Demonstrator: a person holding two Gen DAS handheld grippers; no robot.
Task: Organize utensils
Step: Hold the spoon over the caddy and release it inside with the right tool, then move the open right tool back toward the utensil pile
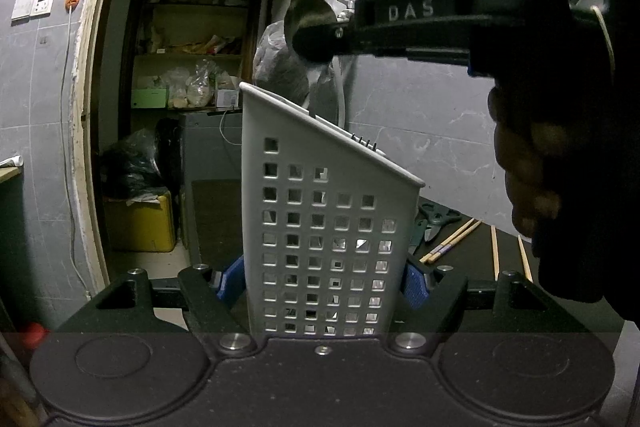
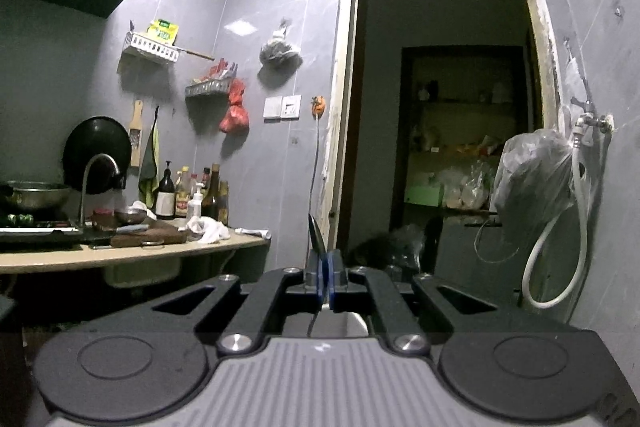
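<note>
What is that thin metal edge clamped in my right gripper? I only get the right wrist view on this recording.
Observer: A spoon. The left wrist view shows its round bowl sticking out past the right gripper.
Operator: Where is it relative to the holder?
Observer: It hangs above the taller end of the white perforated utensil holder.
Operator: Is the holder steadied?
Observer: Yes, the left gripper is shut on it, with a blue pad pressed against each side.
Operator: Anything left to sort?
Observer: Chopsticks and scissors lie on the dark table beyond the holder.
</note>
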